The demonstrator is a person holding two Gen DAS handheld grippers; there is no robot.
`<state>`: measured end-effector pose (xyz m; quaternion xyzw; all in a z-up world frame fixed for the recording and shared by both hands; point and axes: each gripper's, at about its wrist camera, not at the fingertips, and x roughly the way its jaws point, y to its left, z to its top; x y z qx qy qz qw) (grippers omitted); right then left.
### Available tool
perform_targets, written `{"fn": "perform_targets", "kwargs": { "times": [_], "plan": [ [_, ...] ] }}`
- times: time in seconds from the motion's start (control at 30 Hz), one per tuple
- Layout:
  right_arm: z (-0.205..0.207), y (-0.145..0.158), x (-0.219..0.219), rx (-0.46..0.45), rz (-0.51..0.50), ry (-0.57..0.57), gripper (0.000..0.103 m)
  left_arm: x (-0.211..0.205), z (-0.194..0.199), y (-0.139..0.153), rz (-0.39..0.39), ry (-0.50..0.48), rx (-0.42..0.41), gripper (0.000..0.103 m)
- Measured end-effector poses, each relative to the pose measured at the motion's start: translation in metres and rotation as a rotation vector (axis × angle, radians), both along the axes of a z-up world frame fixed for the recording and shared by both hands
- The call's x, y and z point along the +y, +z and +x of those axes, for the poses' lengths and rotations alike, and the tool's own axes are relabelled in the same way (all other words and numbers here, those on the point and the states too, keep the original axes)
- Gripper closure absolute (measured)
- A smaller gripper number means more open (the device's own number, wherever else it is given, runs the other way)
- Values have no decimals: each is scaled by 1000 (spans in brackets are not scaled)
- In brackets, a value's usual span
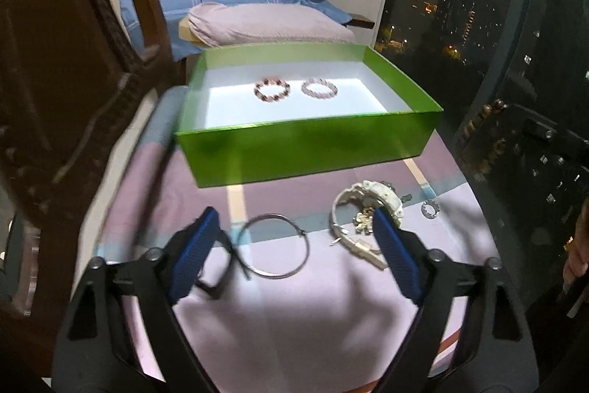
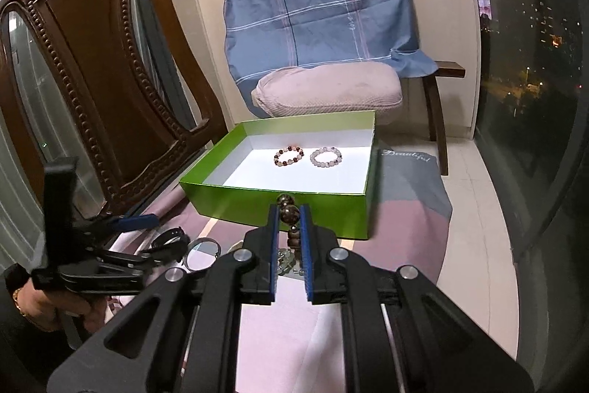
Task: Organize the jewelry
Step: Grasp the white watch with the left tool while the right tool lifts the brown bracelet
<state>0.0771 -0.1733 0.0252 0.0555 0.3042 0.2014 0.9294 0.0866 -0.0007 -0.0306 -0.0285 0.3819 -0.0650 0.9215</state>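
A green box (image 1: 305,146) (image 2: 257,201) stands open on the pink cloth, holding a dark beaded bracelet (image 1: 272,90) (image 2: 289,155) and a pale beaded bracelet (image 1: 319,88) (image 2: 326,157). My left gripper (image 1: 294,220) is open above the cloth, a silver bangle (image 1: 274,245) between its fingers. A white watch (image 1: 368,209) lies by its right finger, and a black band (image 1: 213,267) by its left. My right gripper (image 2: 289,212) is shut on a brown beaded bracelet (image 2: 289,214), held just before the box's front wall.
A small toothed ring (image 1: 430,209) lies right of the watch. A carved wooden chair (image 2: 92,80) stands left, and a chair with a blue sheet and pink cushion (image 2: 327,91) stands behind the box. A dark window (image 1: 497,24) is on the right.
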Motion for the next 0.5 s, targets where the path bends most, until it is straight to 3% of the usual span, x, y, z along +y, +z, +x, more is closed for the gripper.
{"fn": "perform_targets", "kwargs": {
  "times": [0.37,0.47,0.5],
  "plan": [
    [1,-3,-1,14,1,10,92,-31,38,-31,5,-36,99,56],
    [1,-4,-1,19,0,12,92,-33,46,-39,2,-41,129,77],
    [1,-5,-2,20,1,12,92,-33,48,-42,0,-44,136,93]
  ]
}}
